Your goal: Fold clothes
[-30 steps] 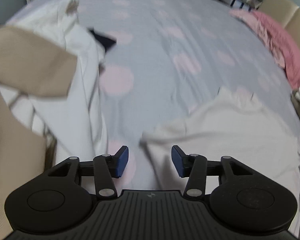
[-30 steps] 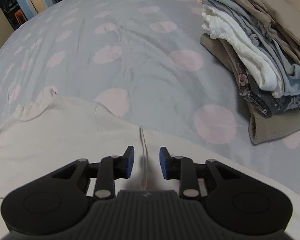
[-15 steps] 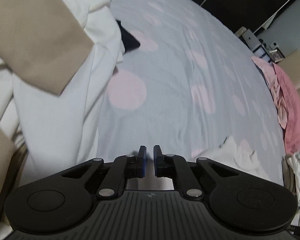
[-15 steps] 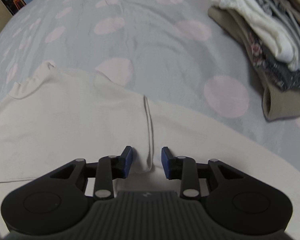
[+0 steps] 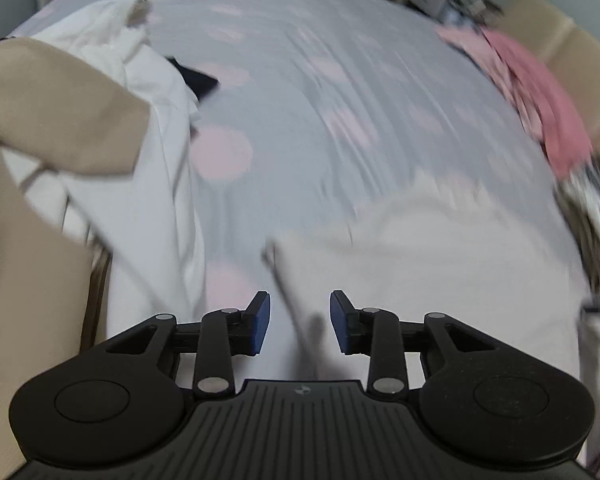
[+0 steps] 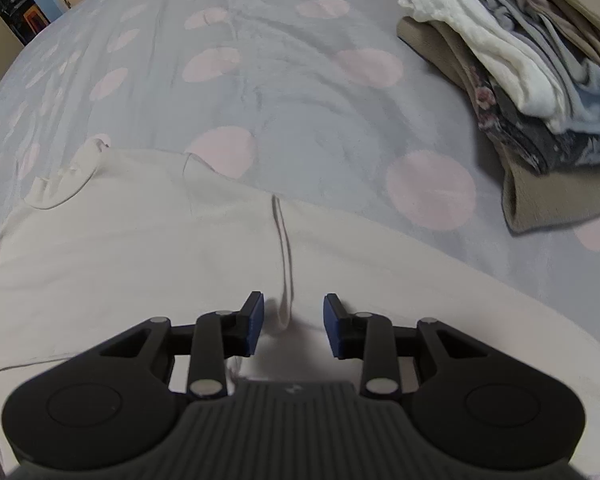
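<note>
A cream long-sleeved top (image 6: 140, 240) lies flat on the grey bedsheet with pink dots (image 6: 300, 112), its collar at the left. My right gripper (image 6: 294, 326) is open just above the top, its jaws on either side of a raised fold line (image 6: 284, 248). The same top shows blurred in the left wrist view (image 5: 440, 264). My left gripper (image 5: 299, 322) is open and empty over the top's left edge.
A stack of folded clothes (image 6: 540, 64) sits at the right. A heap of white and tan garments (image 5: 80, 152) lies at the left of the bed, with a dark item (image 5: 198, 78) beside it. Pink clothing (image 5: 540, 96) lies at the far right.
My left gripper swung away to the left and shut half a second ago; now it is back over the top's edge and open. My right gripper opened wider and stayed over the fold line.
</note>
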`<state>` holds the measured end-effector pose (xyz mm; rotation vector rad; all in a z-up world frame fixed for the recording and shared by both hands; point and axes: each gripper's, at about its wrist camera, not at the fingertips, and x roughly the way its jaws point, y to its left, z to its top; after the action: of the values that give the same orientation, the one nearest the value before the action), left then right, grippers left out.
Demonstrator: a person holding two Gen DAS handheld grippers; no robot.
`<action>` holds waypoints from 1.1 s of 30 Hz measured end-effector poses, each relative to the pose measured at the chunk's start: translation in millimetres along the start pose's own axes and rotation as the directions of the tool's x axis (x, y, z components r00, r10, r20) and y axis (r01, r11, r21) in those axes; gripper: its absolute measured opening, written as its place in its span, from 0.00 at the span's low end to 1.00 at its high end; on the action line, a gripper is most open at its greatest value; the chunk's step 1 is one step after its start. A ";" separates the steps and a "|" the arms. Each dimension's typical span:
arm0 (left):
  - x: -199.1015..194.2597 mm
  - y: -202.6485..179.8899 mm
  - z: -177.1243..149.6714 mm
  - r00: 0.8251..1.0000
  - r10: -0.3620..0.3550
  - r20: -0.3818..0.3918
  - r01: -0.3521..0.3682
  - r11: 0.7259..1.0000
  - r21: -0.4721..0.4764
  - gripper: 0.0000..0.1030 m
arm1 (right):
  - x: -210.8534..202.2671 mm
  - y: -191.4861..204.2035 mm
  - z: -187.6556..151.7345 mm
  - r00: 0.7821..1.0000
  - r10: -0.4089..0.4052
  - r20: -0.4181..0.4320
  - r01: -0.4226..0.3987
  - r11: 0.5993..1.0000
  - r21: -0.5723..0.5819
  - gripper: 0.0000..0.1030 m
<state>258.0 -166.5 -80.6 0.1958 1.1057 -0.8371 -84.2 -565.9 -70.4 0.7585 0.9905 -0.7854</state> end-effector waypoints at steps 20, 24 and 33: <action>5.1 -22.1 -52.0 0.994 0.036 -0.102 -0.025 0.994 0.107 0.02 | 7.3 -28.4 -15.8 0.978 0.192 0.078 -0.206 0.932 0.299 0.08; 6.9 -13.0 -49.3 0.986 0.126 -0.107 -0.118 0.990 0.081 0.00 | -2.2 -17.7 -13.4 0.985 0.142 0.096 -0.161 0.958 0.235 0.07; -11.4 -3.0 -46.4 0.988 0.143 -0.063 -0.141 0.990 0.027 0.00 | -11.1 -19.3 -15.6 0.993 0.079 0.086 -0.094 0.980 0.176 0.26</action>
<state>220.9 -138.3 -91.8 0.3189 1.1292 -0.7204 -110.7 -560.2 -69.3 0.9135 0.8174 -0.8302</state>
